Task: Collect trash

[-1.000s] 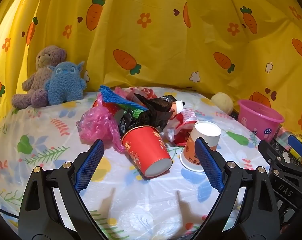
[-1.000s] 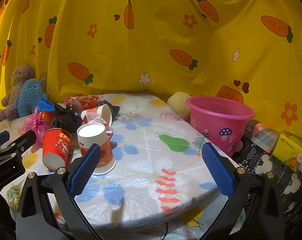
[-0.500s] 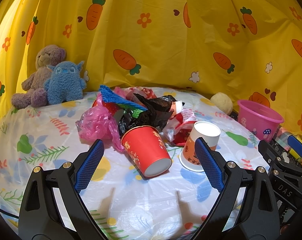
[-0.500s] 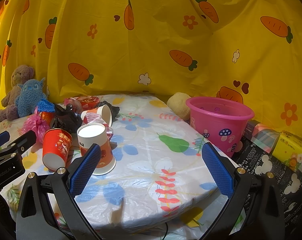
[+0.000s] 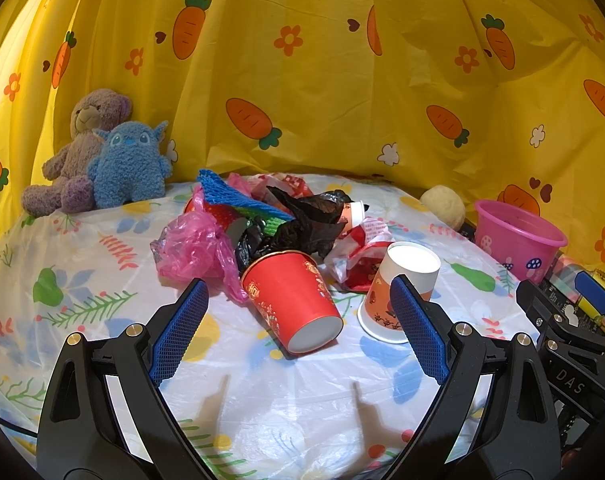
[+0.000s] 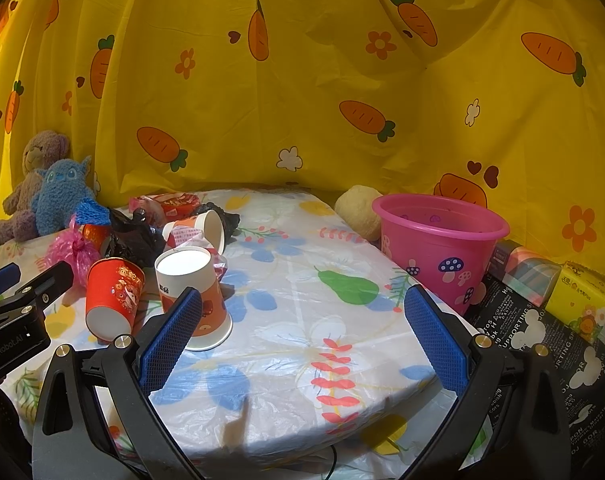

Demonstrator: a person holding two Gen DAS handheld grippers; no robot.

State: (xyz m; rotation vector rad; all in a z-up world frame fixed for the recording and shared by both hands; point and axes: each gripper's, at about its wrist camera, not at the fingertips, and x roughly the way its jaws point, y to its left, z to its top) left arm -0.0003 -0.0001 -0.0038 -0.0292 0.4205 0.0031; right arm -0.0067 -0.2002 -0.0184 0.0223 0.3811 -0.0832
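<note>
A pile of trash lies mid-table: a red paper cup (image 5: 294, 300) on its side, an upside-down orange-and-white cup (image 5: 400, 290), a pink plastic bag (image 5: 194, 248), a black bag (image 5: 302, 224), blue netting (image 5: 230, 196) and red wrappers (image 5: 362, 252). My left gripper (image 5: 298, 338) is open just short of the red cup, holding nothing. In the right wrist view the red cup (image 6: 112, 298) and the inverted cup (image 6: 194, 292) stand left of my open, empty right gripper (image 6: 302, 340). A pink bucket (image 6: 438, 248) stands off the table's right edge.
Two plush toys (image 5: 102, 152) sit at the table's back left. A beige ball (image 6: 356, 210) rests beside the bucket. Boxes (image 6: 582, 300) and a black printed bag (image 6: 542, 344) lie at the right. A yellow carrot-print curtain (image 5: 302, 60) closes the back.
</note>
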